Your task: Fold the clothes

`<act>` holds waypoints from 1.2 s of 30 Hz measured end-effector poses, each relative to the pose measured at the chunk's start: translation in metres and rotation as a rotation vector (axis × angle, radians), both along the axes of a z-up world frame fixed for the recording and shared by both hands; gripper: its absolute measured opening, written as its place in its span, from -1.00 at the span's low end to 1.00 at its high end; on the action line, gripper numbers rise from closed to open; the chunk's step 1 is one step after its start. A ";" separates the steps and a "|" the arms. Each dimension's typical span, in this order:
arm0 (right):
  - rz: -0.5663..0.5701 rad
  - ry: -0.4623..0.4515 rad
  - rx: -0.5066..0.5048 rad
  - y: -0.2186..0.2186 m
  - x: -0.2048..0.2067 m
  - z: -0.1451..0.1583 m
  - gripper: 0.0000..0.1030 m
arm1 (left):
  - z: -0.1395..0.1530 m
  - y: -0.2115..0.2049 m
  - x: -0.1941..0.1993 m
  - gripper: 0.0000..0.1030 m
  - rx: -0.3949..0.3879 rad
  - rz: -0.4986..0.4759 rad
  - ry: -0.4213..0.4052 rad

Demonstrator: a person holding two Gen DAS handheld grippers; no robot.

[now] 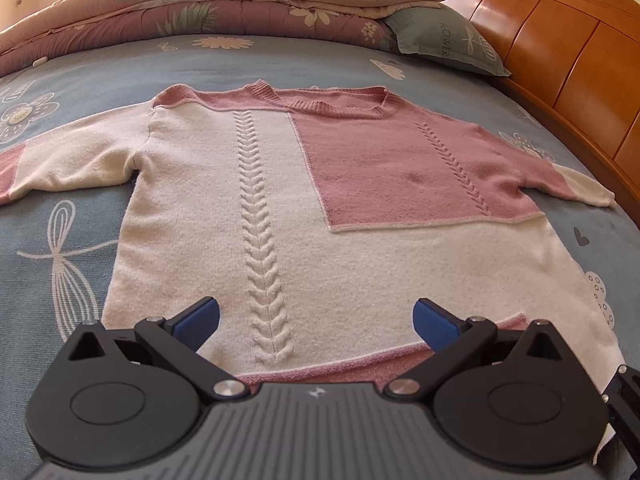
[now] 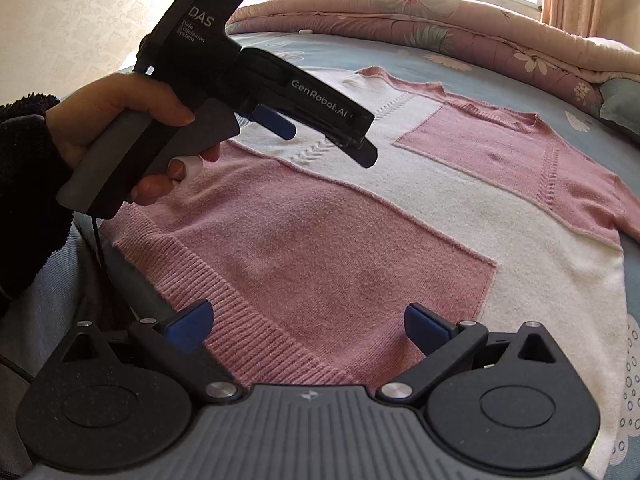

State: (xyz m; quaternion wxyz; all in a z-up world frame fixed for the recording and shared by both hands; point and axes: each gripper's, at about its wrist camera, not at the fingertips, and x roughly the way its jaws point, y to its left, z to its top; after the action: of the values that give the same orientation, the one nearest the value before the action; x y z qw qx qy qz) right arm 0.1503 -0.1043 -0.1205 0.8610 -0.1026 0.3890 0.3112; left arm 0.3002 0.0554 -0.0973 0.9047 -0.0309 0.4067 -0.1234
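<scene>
Both grippers we hold with fingers wide apart and nothing between them: our left gripper point(image 1: 316, 322) hovers above the hem of the sweater point(image 1: 280, 184), and our right gripper point(image 2: 308, 322) hovers above the pink ribbed hem at the other corner. In the right view, our hand point(image 2: 120, 120) grips the handle of the left tool. The sweater, pink and cream, lies flat and face up on the blue sheet point(image 1: 60, 240), with both sleeves spread out. Behind it lies a folded quilt point(image 1: 224, 4), beside it a pillow point(image 1: 440, 36) and the wooden headboard point(image 1: 560, 48).
</scene>
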 end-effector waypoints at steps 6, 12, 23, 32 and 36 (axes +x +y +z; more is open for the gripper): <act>0.015 0.050 -0.032 -0.015 -0.025 0.001 1.00 | 0.000 -0.006 0.000 0.99 0.017 -0.017 0.005; -0.176 0.016 -0.014 -0.056 -0.007 0.012 1.00 | 0.002 -0.008 0.001 0.99 0.005 -0.012 0.004; -0.289 0.102 0.053 -0.096 -0.018 0.006 1.00 | 0.001 -0.020 0.003 0.99 0.025 -0.035 0.008; -0.419 0.047 0.022 -0.110 0.034 -0.009 1.00 | -0.003 -0.021 0.006 0.99 0.035 -0.029 0.020; -0.463 -0.016 -0.018 -0.110 0.020 -0.018 1.00 | -0.003 -0.022 0.005 0.99 0.034 -0.041 0.020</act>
State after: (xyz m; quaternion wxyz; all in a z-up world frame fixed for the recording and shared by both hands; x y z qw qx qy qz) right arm 0.1702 -0.2147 -0.1381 0.9115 -0.0206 0.3981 0.1012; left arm 0.3048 0.0332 -0.1001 0.8984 -0.0085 0.4180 -0.1346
